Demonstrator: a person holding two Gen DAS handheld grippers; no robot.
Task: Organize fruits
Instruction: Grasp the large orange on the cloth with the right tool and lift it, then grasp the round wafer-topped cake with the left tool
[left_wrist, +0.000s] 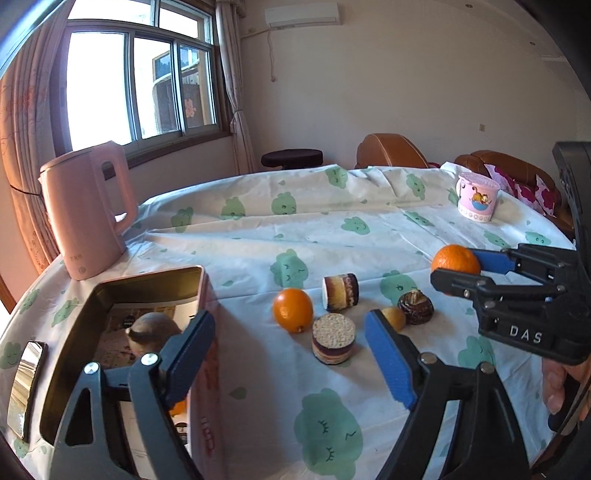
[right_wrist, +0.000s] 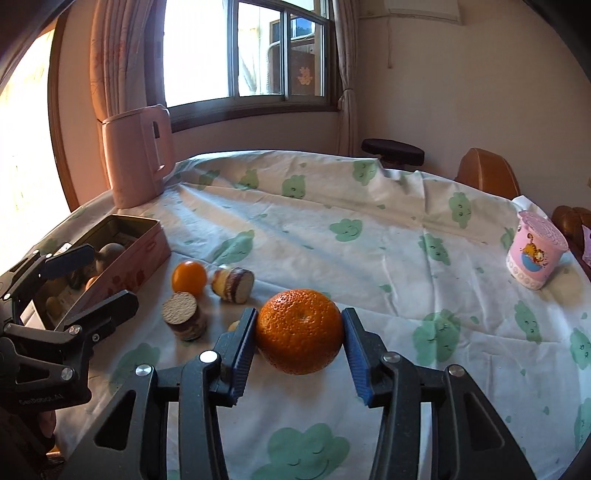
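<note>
The dimpled round orange (right_wrist: 299, 330) is clenched in the right gripper (right_wrist: 300, 345). The open pink rectangular tin (right_wrist: 127, 254) lies to its left, beyond the released, empty left gripper (left_wrist: 291, 356), which is nearer the tin.

Right claw (right_wrist: 299, 339) clamped on load; left claw (left_wrist: 284, 354) spread, empty.

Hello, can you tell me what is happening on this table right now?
A person with a gripper in each hand is sorting fruit into a pink tin box. The right gripper is shut on a large orange. The left gripper is open, holding nothing, next to the box. A smaller orange and several cake-like pieces wait on the tablecloth. A brown round fruit already lies in the box.
</note>
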